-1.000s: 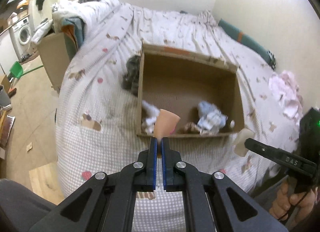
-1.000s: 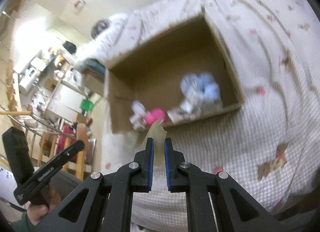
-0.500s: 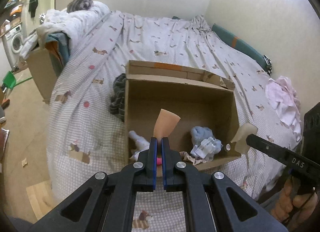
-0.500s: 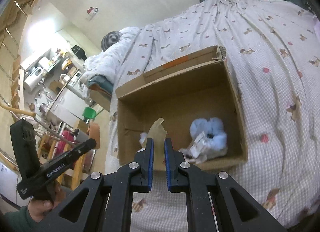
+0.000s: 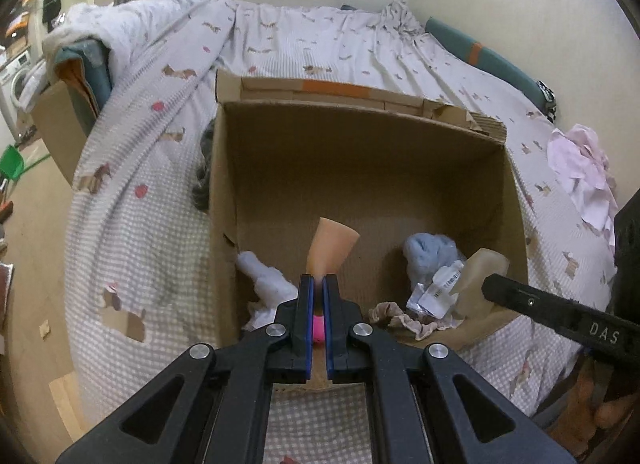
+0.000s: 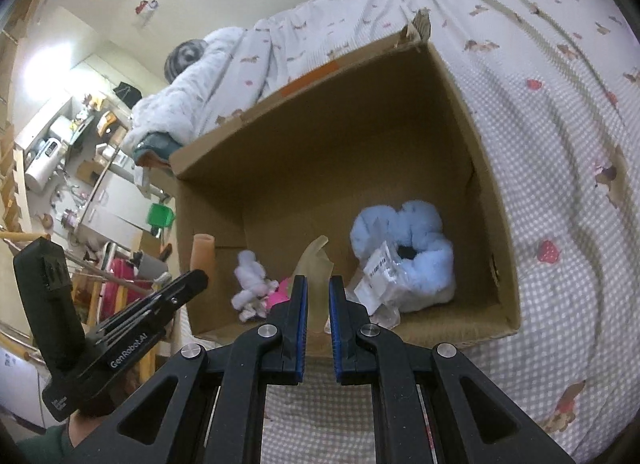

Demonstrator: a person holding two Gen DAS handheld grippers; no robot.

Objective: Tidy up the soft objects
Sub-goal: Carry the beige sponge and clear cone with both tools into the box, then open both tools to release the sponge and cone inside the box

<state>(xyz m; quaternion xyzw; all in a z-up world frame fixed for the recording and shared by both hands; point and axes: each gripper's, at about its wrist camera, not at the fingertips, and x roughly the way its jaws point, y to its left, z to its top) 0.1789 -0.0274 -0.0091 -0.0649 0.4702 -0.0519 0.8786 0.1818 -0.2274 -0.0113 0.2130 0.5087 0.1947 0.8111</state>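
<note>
Both of your grippers have come in closer over the cardboard box (image 5: pixel 224 200) since the earlier frames, so its opening now fills each wrist view and the pieces you carry hang above its floor.

Your left gripper (image 5: pixel 319 284) is clamped on a peach-coloured soft sleeve (image 5: pixel 332 248), and your right gripper (image 6: pixel 318 288) is clamped on a pale yellowish translucent soft piece (image 6: pixel 316 264). Neither has been let go yet.

By my reading you are part way through: some things are already inside and two more are about to go in. Counted in the box, you have one fluffy blue scrunchie (image 6: pixel 416 240) with a white tag (image 6: pixel 376 268) on it, one white fuzzy toy (image 6: pixel 250 276), one pink item (image 6: pixel 280 292) mostly hidden behind the jaws, and one beige lacy scrap (image 5: pixel 404 318) by the near wall.

Left outside on the checked bedspread (image 5: pixel 132 248) are one pink cloth (image 5: pixel 580 168) at the far right and one grey striped fabric (image 5: pixel 204 180) against the box's left wall.
</note>
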